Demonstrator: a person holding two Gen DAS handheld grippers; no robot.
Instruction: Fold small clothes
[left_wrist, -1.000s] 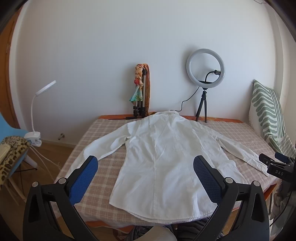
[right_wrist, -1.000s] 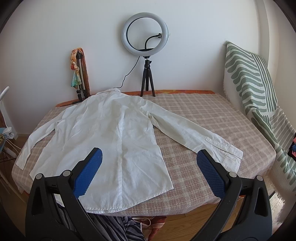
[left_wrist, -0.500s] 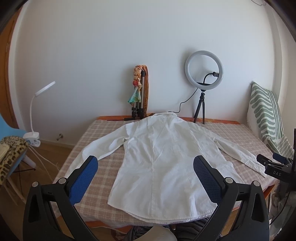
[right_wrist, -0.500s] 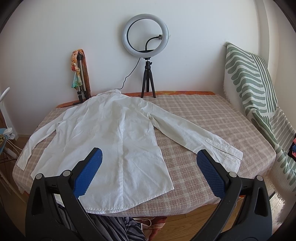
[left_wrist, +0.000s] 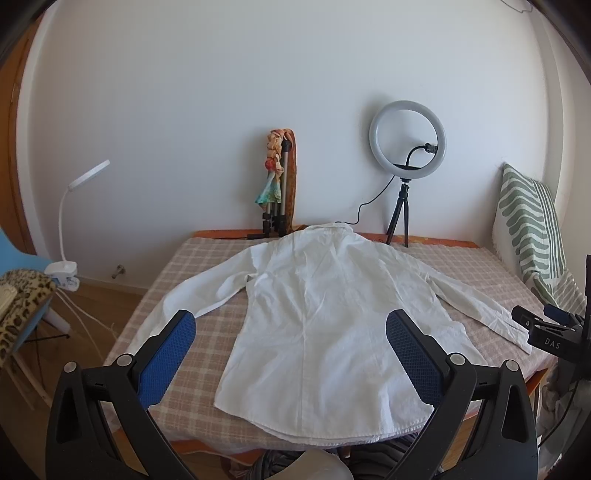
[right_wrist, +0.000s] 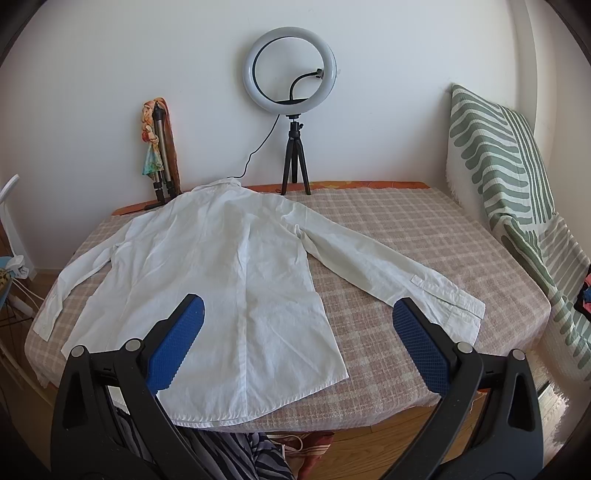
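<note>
A white long-sleeved shirt lies flat, back up, on the checked tablecloth, collar toward the wall and both sleeves spread out. Its hem reaches the near table edge. My left gripper hovers open above the shirt's lower half, nothing between its blue pads. My right gripper is open too, held over the shirt's right hem corner and the right sleeve cuff. Part of the right gripper shows at the right edge of the left wrist view.
A ring light on a tripod and a folded tripod with a doll stand at the table's far edge by the wall. A green striped cushion leans at the right. A white desk lamp and chair stand left of the table.
Both grippers have drawn back and risen slightly, so the shirt and table look a little smaller and lower. The shirt has not moved.
</note>
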